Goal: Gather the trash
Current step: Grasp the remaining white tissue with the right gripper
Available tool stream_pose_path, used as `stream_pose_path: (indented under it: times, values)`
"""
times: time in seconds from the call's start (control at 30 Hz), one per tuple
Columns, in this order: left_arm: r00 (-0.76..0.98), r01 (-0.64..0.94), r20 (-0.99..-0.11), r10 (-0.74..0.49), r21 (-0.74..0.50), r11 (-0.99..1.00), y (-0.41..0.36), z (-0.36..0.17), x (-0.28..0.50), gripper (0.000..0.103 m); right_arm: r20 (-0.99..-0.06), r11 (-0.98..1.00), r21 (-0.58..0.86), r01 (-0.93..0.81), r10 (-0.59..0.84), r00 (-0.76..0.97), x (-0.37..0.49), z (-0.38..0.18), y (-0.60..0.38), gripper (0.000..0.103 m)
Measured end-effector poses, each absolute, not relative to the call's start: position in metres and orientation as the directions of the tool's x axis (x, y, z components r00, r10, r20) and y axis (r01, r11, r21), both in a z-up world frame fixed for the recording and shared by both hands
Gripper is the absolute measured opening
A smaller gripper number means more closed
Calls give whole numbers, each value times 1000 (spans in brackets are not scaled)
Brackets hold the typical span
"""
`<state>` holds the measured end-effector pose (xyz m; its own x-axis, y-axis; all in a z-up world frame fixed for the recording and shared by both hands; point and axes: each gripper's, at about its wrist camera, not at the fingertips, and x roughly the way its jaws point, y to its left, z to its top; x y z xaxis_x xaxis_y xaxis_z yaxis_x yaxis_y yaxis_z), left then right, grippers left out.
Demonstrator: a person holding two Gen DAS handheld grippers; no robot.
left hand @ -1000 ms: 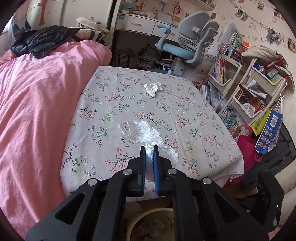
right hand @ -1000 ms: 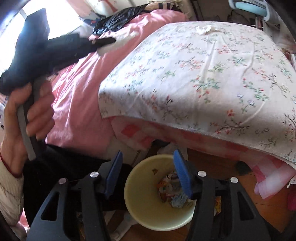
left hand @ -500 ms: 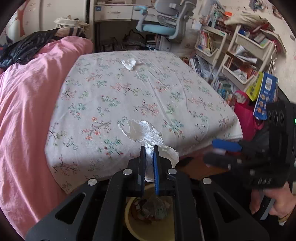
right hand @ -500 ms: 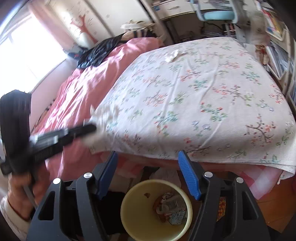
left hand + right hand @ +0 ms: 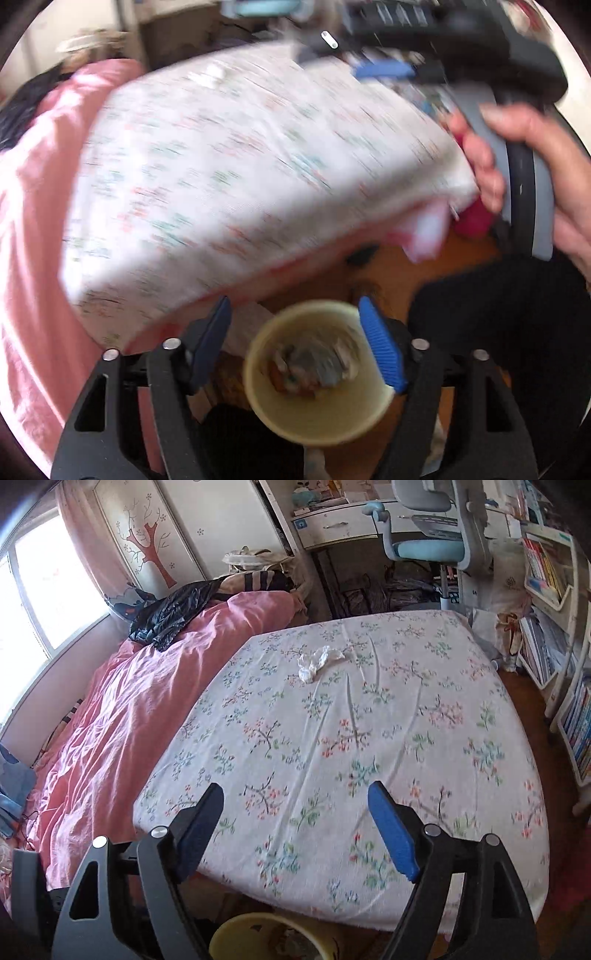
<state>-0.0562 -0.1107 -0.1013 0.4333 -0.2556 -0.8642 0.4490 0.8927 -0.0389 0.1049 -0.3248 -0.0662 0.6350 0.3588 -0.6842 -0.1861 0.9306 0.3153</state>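
With the left gripper (image 5: 295, 321) spread empty above the bin (image 5: 317, 376), advance the right gripper (image 5: 295, 808), also spread, across the bed (image 5: 369, 738) to the tissue (image 5: 317, 661) at its far side, and pinch it centrally.

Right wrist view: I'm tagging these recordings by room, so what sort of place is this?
Most likely a child's or student's bedroom: a bed with a pink duvet, a desk chair at a desk, and crowded bookshelves.
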Motion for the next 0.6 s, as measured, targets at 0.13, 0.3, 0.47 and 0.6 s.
stream_pose_path:
  times: [0.13, 0.3, 0.47, 0.6]
  values:
    - [601, 166, -785, -152, -64, 984, -68, -69, -20, 86, -706, 945, 267, -191, 327, 629, 157, -73, -307, 78]
    - [687, -79, -725, -54, -149, 986, -17, -49, 4, 90, -737, 962, 207, -178, 273, 618, 223, -87, -286, 78]
    - [693, -116, -717, -74, -212, 970, 4, -41, 14, 94, -780, 977, 139, -160, 208, 591, 285, -107, -278, 78]
    - [668, -84, -733, -131, -248, 965, 0, -43, 30, 94, -807, 983, 86, -163, 165, 567, 320, -118, -273, 78]
